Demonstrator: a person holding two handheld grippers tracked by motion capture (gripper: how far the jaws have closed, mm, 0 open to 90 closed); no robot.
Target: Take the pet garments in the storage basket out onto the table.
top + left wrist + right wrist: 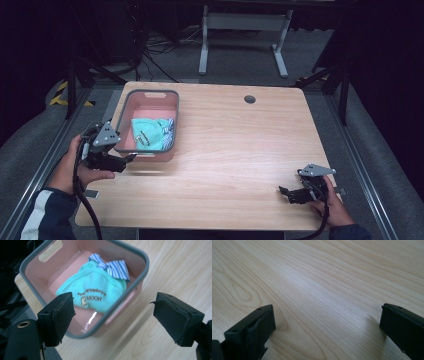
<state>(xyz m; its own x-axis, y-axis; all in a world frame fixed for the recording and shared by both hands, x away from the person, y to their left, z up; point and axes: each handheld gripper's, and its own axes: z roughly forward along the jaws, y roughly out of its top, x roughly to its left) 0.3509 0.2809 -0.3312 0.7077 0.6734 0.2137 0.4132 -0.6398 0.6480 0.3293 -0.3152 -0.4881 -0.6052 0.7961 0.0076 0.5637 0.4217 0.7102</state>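
Hovering wide open and empty, left black two-jaw tongs [113, 315] risking tipping the grey-rimmed pink plastic bin [121, 107] holding a mint-green folded garment [148, 133] near the pale wooden counter [240, 150] edge; right tongs [292, 194] idling, gaping, empty.

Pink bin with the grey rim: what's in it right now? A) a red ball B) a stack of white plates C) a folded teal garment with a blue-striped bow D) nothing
C: the pink bin holds a teal garment with printed lettering and a blue-striped bow, seen between the open left gripper fingers.
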